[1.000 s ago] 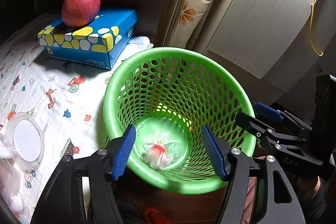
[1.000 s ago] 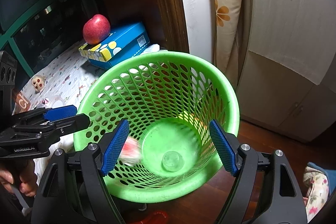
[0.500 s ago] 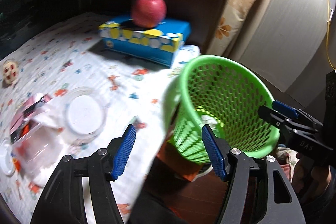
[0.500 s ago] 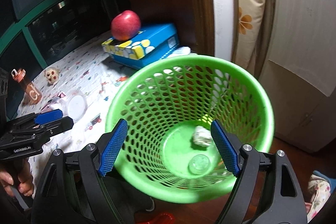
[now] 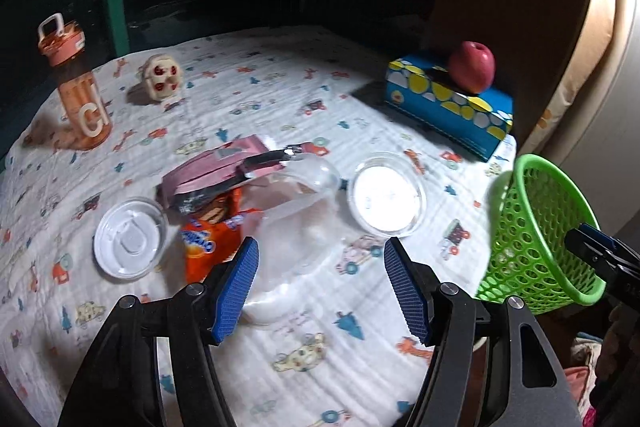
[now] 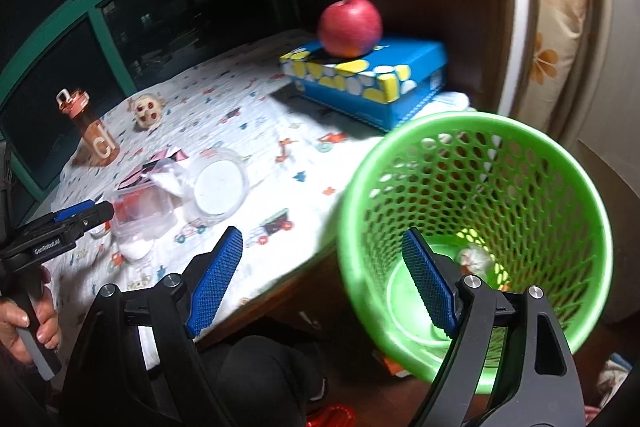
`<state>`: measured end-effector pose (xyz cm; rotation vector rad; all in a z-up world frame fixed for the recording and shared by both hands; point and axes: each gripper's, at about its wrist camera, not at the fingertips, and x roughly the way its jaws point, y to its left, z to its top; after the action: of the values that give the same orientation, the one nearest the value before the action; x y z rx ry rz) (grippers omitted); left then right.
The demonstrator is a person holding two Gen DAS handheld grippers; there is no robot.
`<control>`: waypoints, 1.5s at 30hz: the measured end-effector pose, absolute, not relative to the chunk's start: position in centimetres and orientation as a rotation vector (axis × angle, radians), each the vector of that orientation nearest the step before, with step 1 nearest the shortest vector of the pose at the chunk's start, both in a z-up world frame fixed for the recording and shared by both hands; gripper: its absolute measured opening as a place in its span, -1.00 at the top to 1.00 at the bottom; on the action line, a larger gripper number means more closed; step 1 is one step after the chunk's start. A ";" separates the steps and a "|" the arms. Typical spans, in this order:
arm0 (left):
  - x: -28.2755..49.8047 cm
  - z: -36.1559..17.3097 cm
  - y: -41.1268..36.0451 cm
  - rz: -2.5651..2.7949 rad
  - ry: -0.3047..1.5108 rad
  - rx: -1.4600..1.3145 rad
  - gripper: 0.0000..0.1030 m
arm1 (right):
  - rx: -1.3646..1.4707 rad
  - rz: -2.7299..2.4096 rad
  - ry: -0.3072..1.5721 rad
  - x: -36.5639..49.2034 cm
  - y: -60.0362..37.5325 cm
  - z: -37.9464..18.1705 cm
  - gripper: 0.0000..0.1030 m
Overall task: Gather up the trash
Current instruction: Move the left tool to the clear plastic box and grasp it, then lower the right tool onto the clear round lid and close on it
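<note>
Over the cloth-covered table, my left gripper (image 5: 320, 291) is open and holds nothing. Just beyond its tips lies trash: a clear plastic container (image 5: 296, 227), an orange snack wrapper (image 5: 212, 235), a pink wrapper (image 5: 216, 175), a white lid (image 5: 130, 239) and a round clear lid (image 5: 386, 193). The green mesh basket (image 5: 536, 239) stands off the table's right edge. My right gripper (image 6: 320, 283) is open and empty, with one finger over the basket (image 6: 440, 119). A crumpled paper wad (image 6: 476, 255) lies at the basket's bottom. In the right wrist view, my left gripper (image 6: 84, 211) hovers by the clear container (image 6: 140, 215).
A red apple (image 6: 350, 27) sits on a blue tissue box (image 6: 368, 79) at the table's back right. At the back left stand an orange bottle (image 5: 76, 87) and a small skull toy (image 5: 162, 83). A person's hand (image 6: 32, 323) grips the left handle. A dark window frame runs behind.
My left gripper swung away from the basket to the trash on the table. My right gripper shifted left, so the basket now sits to its right. The wad came to rest in the basket.
</note>
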<state>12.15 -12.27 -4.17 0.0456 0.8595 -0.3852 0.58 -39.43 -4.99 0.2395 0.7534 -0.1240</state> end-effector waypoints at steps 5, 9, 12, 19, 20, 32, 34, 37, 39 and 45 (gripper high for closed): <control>14.0 -5.9 -10.1 -0.354 0.891 0.022 -0.02 | 0.210 -0.071 0.780 3.1 -36.9 -5.6 -0.58; 14.9 -7.1 -9.8 -0.358 0.914 0.007 0.13 | 0.196 -0.039 0.803 5.1 -35.3 -6.4 -0.63; 15.5 -7.6 -9.8 -0.365 0.923 0.003 0.26 | 0.189 -0.017 0.822 6.5 -34.5 -7.2 -0.70; 16.2 -8.0 -10.0 -0.390 0.931 0.001 0.66 | 0.168 0.034 0.867 9.8 -33.1 -9.3 -0.74; 16.2 -7.9 -10.0 -0.389 0.929 0.000 0.67 | 0.165 0.042 0.873 10.3 -32.9 -9.6 -0.76; 15.3 -6.6 -8.4 -0.413 0.906 -0.097 0.89 | 0.073 0.088 0.937 16.0 -30.3 -12.7 -0.87; 15.3 -6.4 -8.1 -0.411 0.901 -0.096 0.89 | 0.060 0.079 0.932 16.6 -30.2 -12.8 -0.87; 15.2 -6.1 -7.8 -0.419 0.892 -0.108 0.89 | 0.063 0.060 0.940 17.3 -30.4 -13.0 -0.87; 15.2 -5.9 -7.5 -0.416 0.883 -0.112 0.89 | 0.084 0.071 0.945 17.4 -30.5 -13.2 -0.87; 15.6 -6.1 -6.5 -0.405 0.885 -0.133 0.89 | 0.064 0.053 0.962 17.5 -30.4 -13.6 -0.61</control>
<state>15.62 -6.51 -6.06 -0.1328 0.8848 -0.4051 17.54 -30.41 -13.62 0.0641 0.9625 0.0532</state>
